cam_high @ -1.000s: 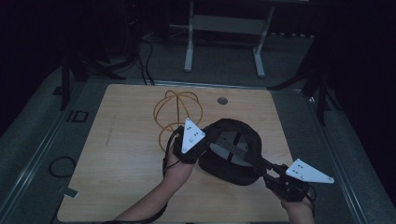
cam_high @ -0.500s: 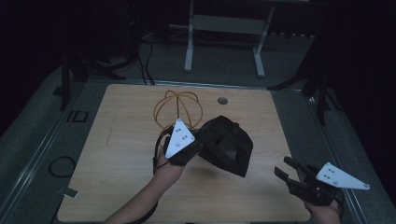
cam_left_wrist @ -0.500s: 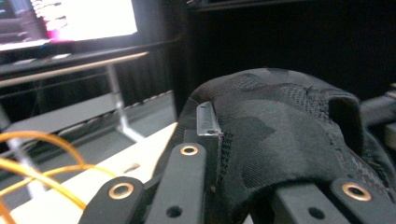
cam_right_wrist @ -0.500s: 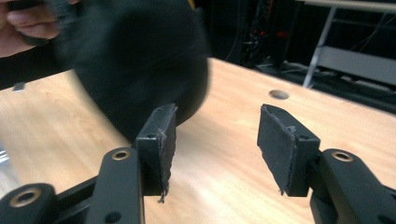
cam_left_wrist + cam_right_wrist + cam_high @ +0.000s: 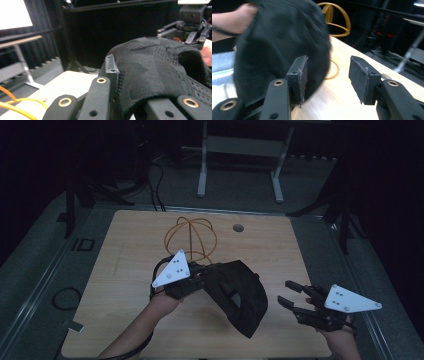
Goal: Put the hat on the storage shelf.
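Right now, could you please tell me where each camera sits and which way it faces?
High view: above the near table edge, looking forward and down; both forearms, left gripper, right gripper.
Left gripper view: on the left gripper, facing the black cap it holds; right gripper beyond.
Right gripper view: on the right gripper, open, facing the cap; a hand.
All share the cap and yellow wire frame.
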`<state>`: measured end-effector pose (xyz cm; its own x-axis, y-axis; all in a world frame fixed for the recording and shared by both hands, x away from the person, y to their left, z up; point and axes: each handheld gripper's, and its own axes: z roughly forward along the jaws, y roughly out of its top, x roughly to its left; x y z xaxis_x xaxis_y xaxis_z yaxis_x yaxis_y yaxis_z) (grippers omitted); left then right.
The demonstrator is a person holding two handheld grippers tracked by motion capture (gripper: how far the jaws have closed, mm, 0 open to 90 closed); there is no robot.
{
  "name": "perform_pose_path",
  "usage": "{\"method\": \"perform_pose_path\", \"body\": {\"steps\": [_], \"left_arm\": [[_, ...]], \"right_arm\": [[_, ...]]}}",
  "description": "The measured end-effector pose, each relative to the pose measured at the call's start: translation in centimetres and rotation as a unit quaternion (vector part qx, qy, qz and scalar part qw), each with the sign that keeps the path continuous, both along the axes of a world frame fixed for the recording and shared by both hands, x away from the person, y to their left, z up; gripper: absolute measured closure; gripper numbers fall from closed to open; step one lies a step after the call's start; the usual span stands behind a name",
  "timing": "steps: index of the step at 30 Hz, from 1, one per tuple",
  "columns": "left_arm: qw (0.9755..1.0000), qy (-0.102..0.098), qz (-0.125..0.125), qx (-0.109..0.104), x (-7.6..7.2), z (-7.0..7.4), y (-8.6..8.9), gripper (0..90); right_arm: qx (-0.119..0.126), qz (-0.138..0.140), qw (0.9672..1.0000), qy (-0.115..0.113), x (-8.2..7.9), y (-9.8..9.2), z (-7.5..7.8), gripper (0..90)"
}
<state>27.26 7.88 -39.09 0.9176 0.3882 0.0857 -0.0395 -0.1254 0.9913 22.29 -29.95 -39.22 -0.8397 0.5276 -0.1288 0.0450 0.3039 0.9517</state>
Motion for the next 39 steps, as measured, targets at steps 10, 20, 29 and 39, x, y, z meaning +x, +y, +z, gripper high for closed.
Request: {"method": "perform_pose_path", "body": {"steps": [10,20,29,39], "left_arm": [[0.998,0.016,-0.061,-0.005,-0.2,0.2,-0.5,88.1],[0.9974,0.0,-0.071,-0.013,-0.9,0.8,-1.1,88.1],[0.9963,0.008,-0.082,-0.025,-0.8,0.8,-1.8,88.1],[0.9969,0.014,-0.073,-0.026,-0.7,0.4,-1.6,88.0]], "right_arm": [[-0.054,0.084,0.9942,-0.04,-0.4,5.1,0.8,47.3],[-0.064,0.066,0.9955,-0.024,0.3,5.8,0.6,40.2],[-0.055,0.038,0.9976,-0.016,1.0,6.7,0.5,54.8],[-0.045,-0.012,0.9989,-0.006,1.2,6.8,0.7,87.8]]}}
